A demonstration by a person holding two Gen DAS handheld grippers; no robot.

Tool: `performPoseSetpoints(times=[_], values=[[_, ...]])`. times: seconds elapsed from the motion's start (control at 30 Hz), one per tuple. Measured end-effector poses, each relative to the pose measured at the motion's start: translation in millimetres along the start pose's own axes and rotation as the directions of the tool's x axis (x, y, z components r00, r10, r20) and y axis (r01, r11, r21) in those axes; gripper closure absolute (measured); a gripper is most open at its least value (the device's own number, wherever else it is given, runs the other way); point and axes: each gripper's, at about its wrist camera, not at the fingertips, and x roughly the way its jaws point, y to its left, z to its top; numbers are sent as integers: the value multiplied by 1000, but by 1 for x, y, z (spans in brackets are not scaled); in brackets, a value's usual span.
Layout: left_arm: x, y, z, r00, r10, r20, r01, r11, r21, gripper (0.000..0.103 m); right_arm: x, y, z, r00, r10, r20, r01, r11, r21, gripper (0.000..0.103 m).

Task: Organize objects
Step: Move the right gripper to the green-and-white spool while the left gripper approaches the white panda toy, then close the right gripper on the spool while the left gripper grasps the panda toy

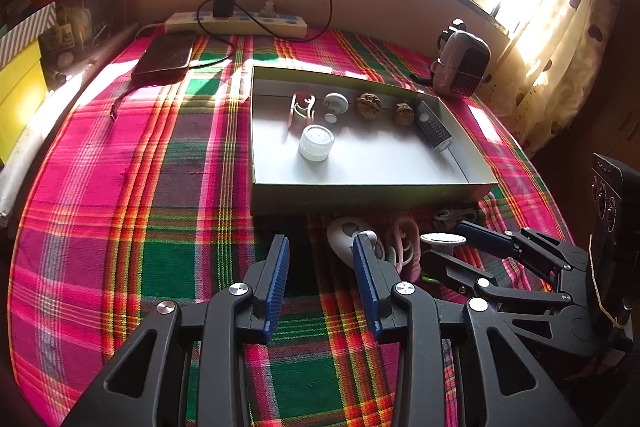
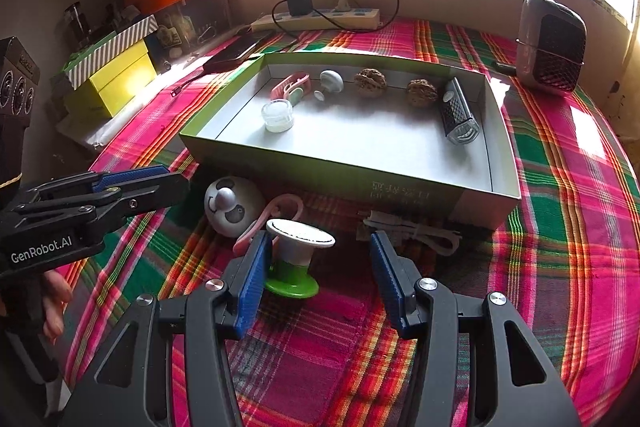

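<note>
An open cardboard box [image 2: 348,171] [image 1: 360,193] sits on the plaid cloth. It holds a pink clip [image 2: 290,87], a white knob [image 2: 331,79], two walnuts [image 2: 370,82], a small jar [image 2: 277,115] and a black grater [image 2: 458,117]. In front of it lie a panda toy [image 2: 233,205] [image 1: 348,233], a pink ring [image 2: 280,205] and a white-and-green spool [image 2: 298,255] [image 1: 443,241]. My right gripper [image 2: 318,259] is open, its left pad beside the spool. My left gripper [image 1: 320,255] is open and empty, near the panda.
A white cable bundle [image 2: 416,233] lies by the box front. A phone [image 1: 166,57], power strip [image 1: 236,21] and charger stand at the back. A mesh speaker [image 2: 552,45] stands at the right. Yellow and orange boxes [image 2: 120,79] line the left.
</note>
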Motion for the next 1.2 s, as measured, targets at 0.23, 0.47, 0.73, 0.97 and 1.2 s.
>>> performPoseSetpoints(times=[0.23, 0.47, 0.73, 0.97, 1.2], values=[[1, -1, 0, 999, -35, -6, 35, 999, -6, 72, -1, -1, -5, 1000, 7, 11, -7, 999, 32, 51], [4, -3, 0, 999, -45, -15, 45, 999, -4, 71, 2, -1, -12, 1000, 17, -9, -17, 999, 40, 51], [8, -6, 0, 998, -54, -32, 54, 999, 1, 71, 3, -2, -12, 1000, 23, 6, -23, 999, 46, 51], [11, -8, 1, 997, -61, -37, 61, 998, 1, 70, 1, -7, -12, 1000, -14, 7, 13, 999, 44, 60], [17, -11, 5, 997, -62, -46, 62, 998, 2, 69, 1, -10, -13, 999, -44, 2, 44, 999, 28, 71]])
